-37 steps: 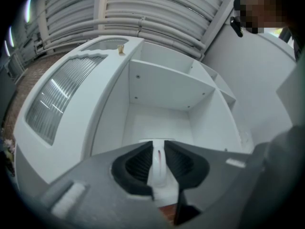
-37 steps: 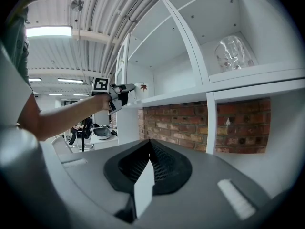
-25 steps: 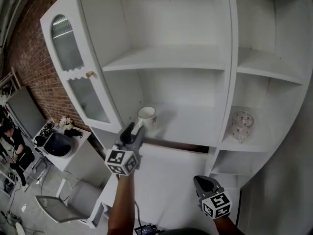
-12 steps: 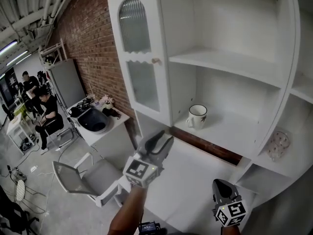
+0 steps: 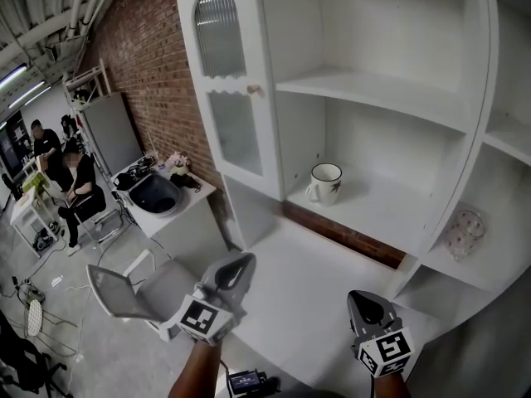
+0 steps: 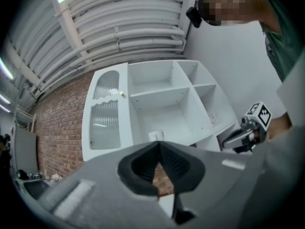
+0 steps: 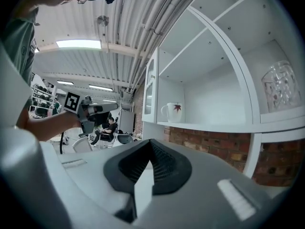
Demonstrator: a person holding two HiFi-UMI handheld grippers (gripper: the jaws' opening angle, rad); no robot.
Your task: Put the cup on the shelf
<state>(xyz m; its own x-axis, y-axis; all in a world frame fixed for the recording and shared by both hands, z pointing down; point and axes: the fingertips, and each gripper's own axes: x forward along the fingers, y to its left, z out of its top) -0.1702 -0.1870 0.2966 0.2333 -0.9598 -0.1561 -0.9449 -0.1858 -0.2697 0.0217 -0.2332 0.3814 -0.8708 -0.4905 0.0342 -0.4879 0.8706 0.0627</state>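
Cup point(image 5: 324, 182): I saw it upright on the shelf point(image 5: 390, 218), well apart from both grippers. Left gripper point(image 5: 239, 265): jaws had just closed, together, nothing between. Right gripper point(image 5: 365, 301): jaws together, empty.

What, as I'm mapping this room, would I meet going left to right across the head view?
Seated person → black basin → left tongs → cup → right tongs → patterned glass.
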